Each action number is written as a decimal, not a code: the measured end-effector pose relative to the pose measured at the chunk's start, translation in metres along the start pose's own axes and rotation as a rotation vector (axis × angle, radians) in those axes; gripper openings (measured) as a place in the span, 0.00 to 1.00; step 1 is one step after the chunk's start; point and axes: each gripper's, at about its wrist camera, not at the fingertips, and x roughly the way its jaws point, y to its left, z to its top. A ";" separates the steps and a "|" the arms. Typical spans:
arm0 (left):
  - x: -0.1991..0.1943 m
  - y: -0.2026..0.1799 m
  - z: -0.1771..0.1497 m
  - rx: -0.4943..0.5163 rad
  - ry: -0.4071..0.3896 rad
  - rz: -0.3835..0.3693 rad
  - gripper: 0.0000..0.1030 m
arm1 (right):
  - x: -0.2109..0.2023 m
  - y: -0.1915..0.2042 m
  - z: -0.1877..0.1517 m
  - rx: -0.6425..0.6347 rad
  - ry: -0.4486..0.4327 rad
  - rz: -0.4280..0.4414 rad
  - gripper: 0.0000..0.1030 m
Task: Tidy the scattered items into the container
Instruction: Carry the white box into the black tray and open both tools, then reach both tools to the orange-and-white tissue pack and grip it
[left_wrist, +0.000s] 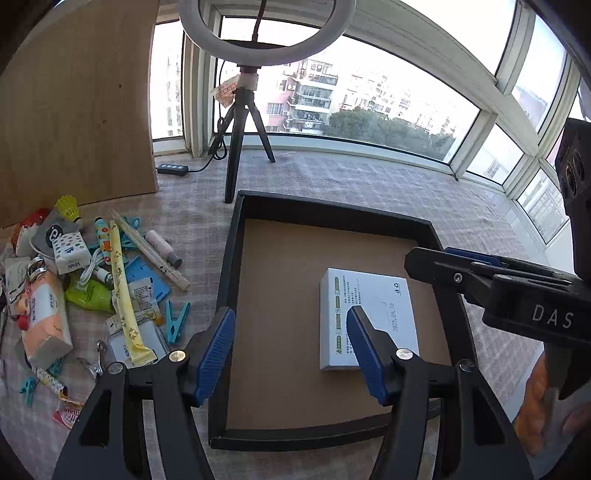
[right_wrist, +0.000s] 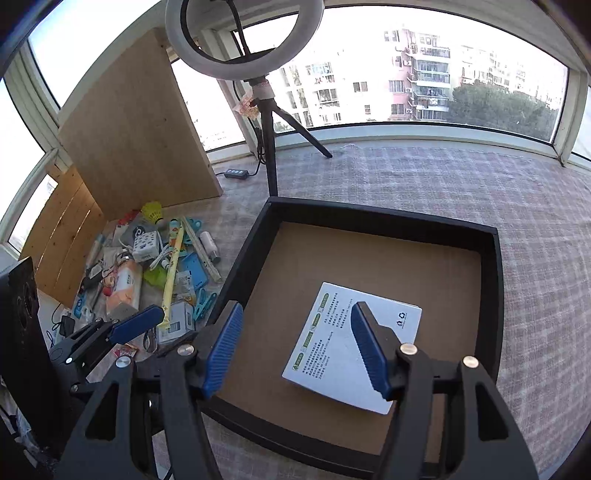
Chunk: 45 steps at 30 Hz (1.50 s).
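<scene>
Checked tablecloth (left_wrist: 332, 177): both grippers (left_wrist: 291, 332) (right_wrist: 295, 336) gape empty; I'd swing toward the pile (left_wrist: 92, 277) at nine o'clock of the tray (left_wrist: 229, 258).

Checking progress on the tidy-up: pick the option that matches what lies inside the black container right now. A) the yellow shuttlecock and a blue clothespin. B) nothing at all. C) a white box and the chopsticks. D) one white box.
D: only the white box lies on the brown floor of the black container; the shuttlecock, clothespin and chopsticks are outside, in the pile to its left.
</scene>
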 end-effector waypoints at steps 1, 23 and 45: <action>-0.002 0.011 -0.001 -0.017 -0.003 0.026 0.58 | 0.004 0.010 0.002 -0.023 -0.004 0.016 0.59; -0.056 0.252 -0.088 -0.489 -0.075 0.321 0.58 | 0.139 0.236 0.003 -0.446 0.166 0.221 0.61; -0.010 0.314 -0.087 -0.504 -0.020 0.186 0.58 | 0.232 0.303 0.006 -0.458 0.324 0.242 0.61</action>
